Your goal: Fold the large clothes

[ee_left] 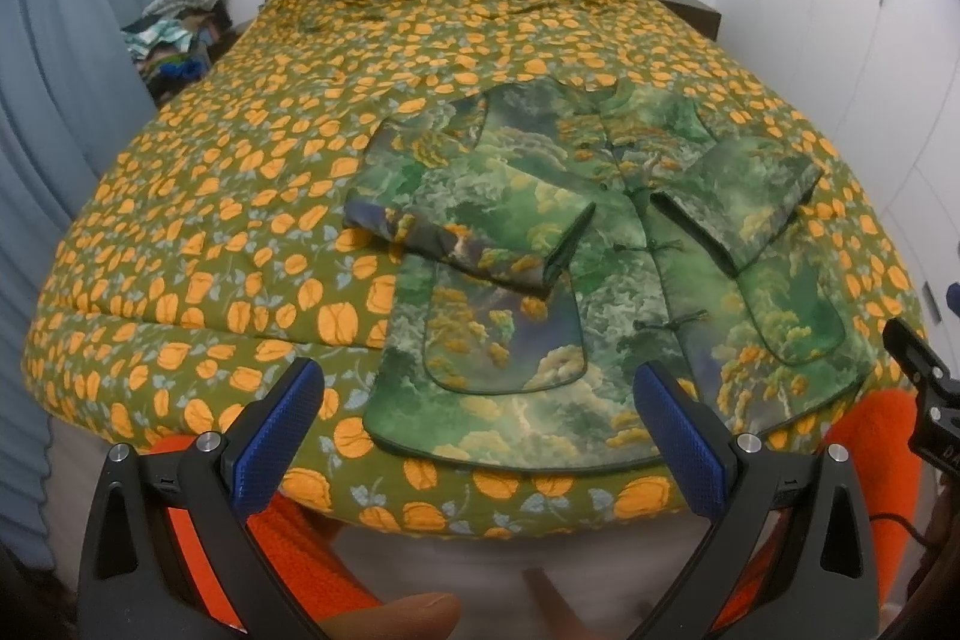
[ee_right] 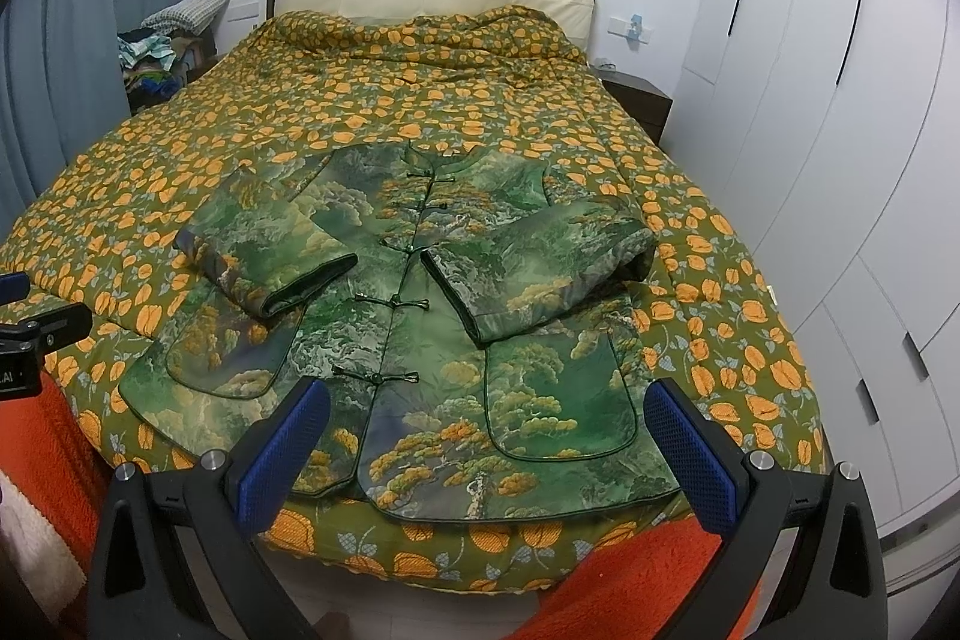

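Green landscape-print padded jacket (ee_right: 420,340) lay lengthwise, hem at the floral quilt's (ee_left: 210,220) near edge, just beyond both my spread, empty grippers (ee_left: 480,436) (ee_right: 486,442).

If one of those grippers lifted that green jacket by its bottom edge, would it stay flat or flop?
The green jacket would probably sag, though less than thin cloth: its folded sleeves look puffy and padded. The sheen suggests a somewhat slippery surface. Both sleeves lie loose on top, so they might slide off.

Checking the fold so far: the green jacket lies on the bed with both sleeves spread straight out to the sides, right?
Not quite. The green jacket does lie on the bed, but both sleeves are folded in across its front, as the right wrist view shows.
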`<state>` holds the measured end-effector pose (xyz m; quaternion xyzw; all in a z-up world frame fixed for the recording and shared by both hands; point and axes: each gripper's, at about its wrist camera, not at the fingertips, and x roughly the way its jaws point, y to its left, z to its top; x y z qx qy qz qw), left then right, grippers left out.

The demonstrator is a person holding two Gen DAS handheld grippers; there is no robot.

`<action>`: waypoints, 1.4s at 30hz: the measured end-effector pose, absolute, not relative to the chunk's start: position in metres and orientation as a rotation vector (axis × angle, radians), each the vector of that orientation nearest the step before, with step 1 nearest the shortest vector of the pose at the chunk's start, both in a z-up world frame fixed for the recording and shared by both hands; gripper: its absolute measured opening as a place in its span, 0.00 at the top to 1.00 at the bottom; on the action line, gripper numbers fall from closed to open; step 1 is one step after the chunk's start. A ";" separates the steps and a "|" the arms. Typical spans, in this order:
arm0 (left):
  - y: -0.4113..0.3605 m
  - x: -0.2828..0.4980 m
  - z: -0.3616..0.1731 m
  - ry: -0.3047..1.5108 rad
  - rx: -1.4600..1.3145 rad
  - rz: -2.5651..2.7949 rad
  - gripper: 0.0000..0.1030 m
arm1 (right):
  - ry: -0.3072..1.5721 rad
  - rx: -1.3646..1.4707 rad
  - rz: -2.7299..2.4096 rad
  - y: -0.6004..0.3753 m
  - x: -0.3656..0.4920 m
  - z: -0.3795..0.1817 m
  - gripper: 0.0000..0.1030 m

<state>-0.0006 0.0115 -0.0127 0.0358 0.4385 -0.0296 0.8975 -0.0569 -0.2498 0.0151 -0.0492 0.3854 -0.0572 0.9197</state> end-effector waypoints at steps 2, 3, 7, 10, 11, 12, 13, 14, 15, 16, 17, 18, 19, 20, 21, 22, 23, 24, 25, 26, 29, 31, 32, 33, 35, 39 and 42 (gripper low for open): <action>0.010 -0.001 -0.013 0.918 0.075 -0.048 0.00 | 0.793 -0.100 -0.118 -0.250 -0.057 0.015 0.00; 0.009 -0.001 -0.013 0.922 0.076 -0.048 0.00 | 0.794 -0.098 -0.119 -0.250 -0.057 0.015 0.00; 0.003 0.001 -0.011 0.921 0.081 -0.058 0.00 | 0.798 -0.082 -0.123 -0.253 -0.056 0.014 0.00; 0.000 0.001 -0.010 0.919 0.079 -0.066 0.00 | 0.797 -0.056 -0.108 -0.257 -0.056 0.016 0.00; -0.001 0.002 -0.010 0.919 0.080 -0.067 0.00 | 0.793 -0.046 -0.099 -0.258 -0.057 0.017 0.00; -0.001 0.002 -0.010 0.920 0.078 -0.065 0.00 | 0.788 -0.042 -0.092 -0.258 -0.058 0.018 0.00; -0.001 0.002 -0.010 0.921 0.077 -0.067 0.00 | 0.782 -0.042 -0.087 -0.258 -0.059 0.019 0.00; -0.002 0.003 -0.010 0.923 0.077 -0.067 0.00 | 0.774 -0.046 -0.083 -0.257 -0.059 0.020 0.00; -0.002 0.003 -0.010 0.925 0.074 -0.070 0.00 | 0.770 -0.049 -0.081 -0.256 -0.060 0.021 0.00; -0.003 0.003 -0.010 0.925 0.072 -0.073 0.00 | 0.768 -0.050 -0.079 -0.256 -0.060 0.021 0.00; -0.003 0.004 -0.009 0.925 0.072 -0.071 0.00 | 0.768 -0.049 -0.078 -0.255 -0.060 0.022 0.00; -0.003 0.004 -0.009 0.923 0.074 -0.071 0.00 | 0.768 -0.047 -0.078 -0.255 -0.060 0.022 0.00; -0.003 0.004 -0.009 0.920 0.075 -0.071 0.00 | 0.768 -0.045 -0.077 -0.254 -0.060 0.022 0.00; -0.003 0.004 -0.008 0.918 0.075 -0.071 0.00 | 0.766 -0.044 -0.076 -0.254 -0.060 0.022 0.00; -0.003 0.004 -0.008 0.917 0.073 -0.073 0.00 | 0.765 -0.044 -0.075 -0.254 -0.060 0.023 0.00; -0.003 0.004 -0.008 0.919 0.071 -0.075 0.00 | 0.764 -0.044 -0.074 -0.254 -0.060 0.023 0.00; -0.002 0.004 -0.009 0.923 0.066 -0.079 0.00 | 0.764 -0.042 -0.071 -0.256 -0.060 0.023 0.00; -0.002 0.005 -0.009 0.925 0.063 -0.080 0.00 | 0.766 -0.036 -0.067 -0.256 -0.060 0.023 0.00; 0.000 0.005 -0.010 0.926 0.062 -0.079 0.00 | 0.765 -0.031 -0.064 -0.257 -0.060 0.023 0.00; 0.001 0.005 -0.010 0.927 0.063 -0.074 0.00 | 0.763 -0.028 -0.063 -0.258 -0.060 0.023 0.00; 0.009 0.006 -0.011 0.929 0.060 -0.058 0.00 | 0.746 -0.026 -0.066 -0.259 -0.061 0.026 0.00; 0.013 0.007 -0.011 0.936 0.051 -0.060 0.00 | 0.739 -0.025 -0.067 -0.259 -0.062 0.028 0.00; 0.015 0.007 -0.010 0.935 0.049 -0.068 0.00 | 0.741 -0.024 -0.064 -0.259 -0.062 0.028 0.00; 0.014 0.006 -0.009 0.930 0.056 -0.071 0.00 | 0.746 -0.023 -0.060 -0.259 -0.061 0.027 0.00; 0.012 0.005 -0.008 0.918 0.078 -0.075 0.00 | 0.755 -0.019 -0.053 -0.258 -0.059 0.025 0.00; 0.012 0.006 -0.008 0.919 0.080 -0.097 0.00 | 0.754 -0.021 -0.049 -0.257 -0.059 0.025 0.00; 0.016 0.010 -0.012 0.926 0.086 -0.087 0.00 | 0.743 -0.019 -0.053 -0.259 -0.061 0.027 0.00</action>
